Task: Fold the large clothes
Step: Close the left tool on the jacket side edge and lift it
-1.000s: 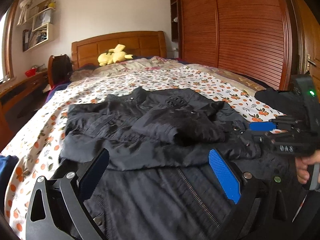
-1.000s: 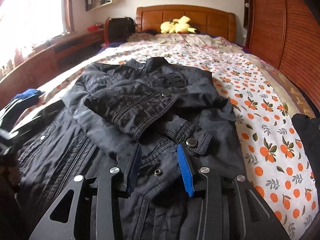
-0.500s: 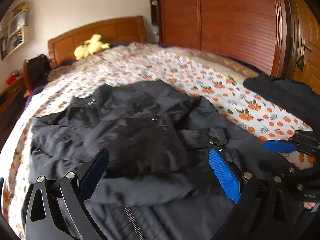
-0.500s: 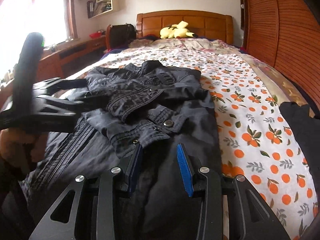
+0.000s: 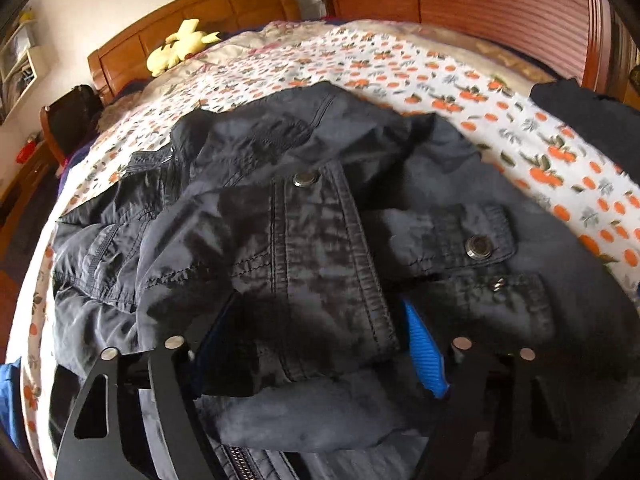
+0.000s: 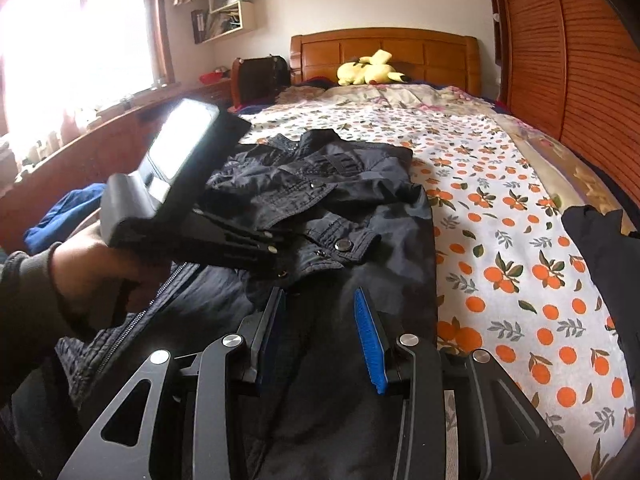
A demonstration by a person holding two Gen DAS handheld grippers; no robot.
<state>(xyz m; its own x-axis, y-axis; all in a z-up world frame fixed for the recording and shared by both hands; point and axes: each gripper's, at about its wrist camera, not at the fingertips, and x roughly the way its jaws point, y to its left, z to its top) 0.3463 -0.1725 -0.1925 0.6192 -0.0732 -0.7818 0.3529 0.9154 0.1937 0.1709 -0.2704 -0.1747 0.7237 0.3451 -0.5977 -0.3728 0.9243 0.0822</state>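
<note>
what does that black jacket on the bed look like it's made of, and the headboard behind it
Black jacket: likely thin woven nylon or cotton blend, matte with slight sheen; crinkled, topstitched seams, metal snaps. Orange-brown headboard: wood, or possibly veneer, glossy finish; panelled with visible grain.

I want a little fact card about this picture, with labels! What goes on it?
clothing: black jacket, lying on the bed, sleeves folded across its front
bed cover: white sheet with oranges printed on it
left tool: open, sleeve cuff lying between its fingers
right tool: open, over the jacket's lower part
toy: yellow plush by the headboard
other clothes: dark garment at the bed's right edge
</note>
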